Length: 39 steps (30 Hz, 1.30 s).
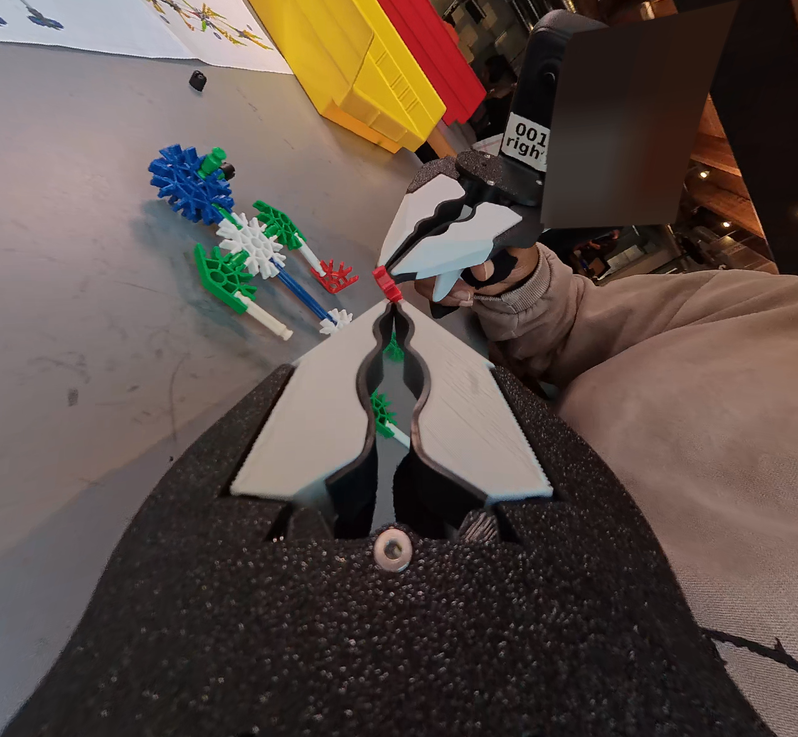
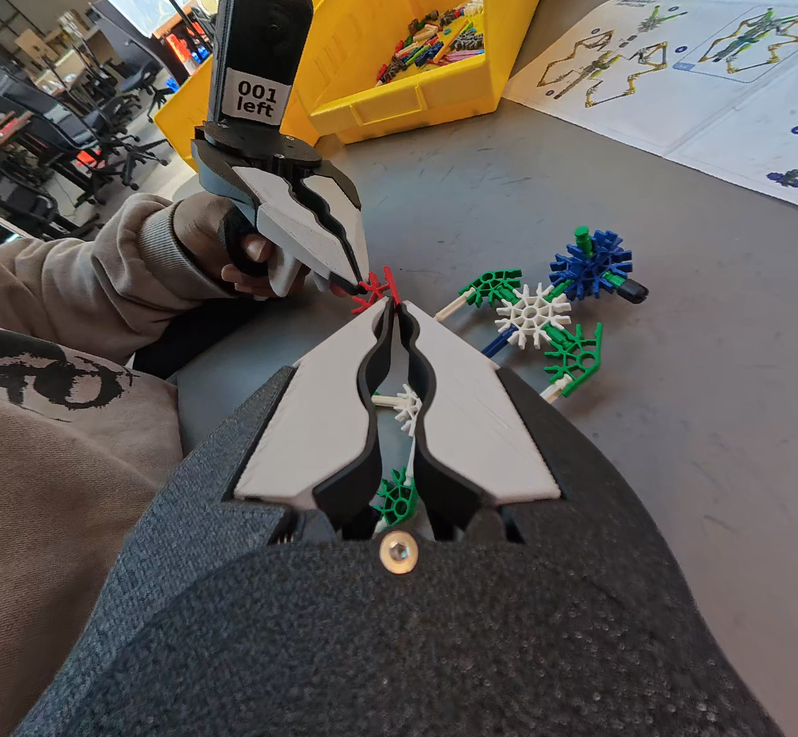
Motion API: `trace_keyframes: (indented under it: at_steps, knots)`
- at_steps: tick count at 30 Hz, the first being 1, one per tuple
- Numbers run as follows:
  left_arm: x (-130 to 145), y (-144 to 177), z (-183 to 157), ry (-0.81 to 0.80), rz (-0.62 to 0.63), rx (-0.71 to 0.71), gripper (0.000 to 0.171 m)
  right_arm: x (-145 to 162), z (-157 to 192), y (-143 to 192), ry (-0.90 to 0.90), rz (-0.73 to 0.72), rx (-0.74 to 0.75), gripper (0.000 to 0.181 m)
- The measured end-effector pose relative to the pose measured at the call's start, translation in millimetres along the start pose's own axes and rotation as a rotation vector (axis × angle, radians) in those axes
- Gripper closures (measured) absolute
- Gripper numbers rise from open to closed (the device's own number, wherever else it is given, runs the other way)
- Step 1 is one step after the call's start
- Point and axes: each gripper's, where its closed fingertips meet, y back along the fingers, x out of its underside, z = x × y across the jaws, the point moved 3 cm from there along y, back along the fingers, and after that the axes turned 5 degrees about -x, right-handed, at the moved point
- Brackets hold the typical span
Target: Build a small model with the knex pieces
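Above the grey bench (image 1: 108,371), just in front of the assembled toy model of blue, white and green plastic connectors and rods (image 1: 242,237), we see both tools meeting tip to tip on one small red plastic connector piece (image 1: 387,282).

We note that the left hand-held gripper (image 1: 394,305) has its white fingers closed together at the tips, clenched on one edge of the red piece. In the right wrist view the same red piece (image 2: 375,288) shows as a fan-shaped connector with several spokes.

The right hand-held gripper (image 2: 395,301) is likewise clenched on the red piece, its tips pinching the opposite edge. Each tool is held by a person's hand in a beige sleeve (image 1: 561,328).

Relative to the toy model, we place the remaining items as follows:
- A second red fan-shaped connector (image 1: 334,276) is joined to the model by a white rod, on the side nearest the tools.
- The yellow plastic bin holding loose coloured parts (image 2: 414,103) stands beyond the model, with a red plastic bin (image 1: 427,47) behind it.
- The printed white instruction sheet (image 2: 691,69) lies flat beyond the model, beside the yellow bin.
- A small black plastic piece (image 1: 197,80) lies alone between the model and the sheet.
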Motion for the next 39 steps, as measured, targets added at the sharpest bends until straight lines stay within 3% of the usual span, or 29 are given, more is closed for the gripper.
trace_keyframes:
  at_steps: [5,10,13,16,21,26,30,35,39]
  knots:
    - [2,-1,4,-0.007,0.02,-0.033,0.171,2,-4,-2,-0.01,0.0,0.048,0.181]
    - [2,-4,6,-0.022,0.018,-0.065,0.15,-1,-5,-3,-0.037,-0.046,0.068,0.181]
    - [-1,-5,7,-0.038,-0.005,-0.088,0.15,-1,-2,-6,-0.032,-0.07,0.086,0.181]
    - [-3,-3,6,-0.085,-0.006,-0.106,0.164,2,1,-8,-0.004,-0.062,0.104,0.181]
    - [6,-1,7,-0.109,0.097,-0.083,0.168,20,12,-11,0.073,0.075,0.058,0.181]
    - [15,-1,18,-0.076,0.232,-0.07,0.168,21,13,-7,0.322,0.187,0.064,0.158]
    - [24,-4,37,-0.031,0.333,-0.115,0.167,21,3,-10,0.52,0.298,0.144,0.156]
    - [20,-4,47,-0.146,0.341,-0.25,0.166,14,0,-18,0.563,0.342,0.132,0.156]
    - [22,-1,46,-0.233,0.341,-0.311,0.153,11,-5,-19,0.577,0.374,0.133,0.156]
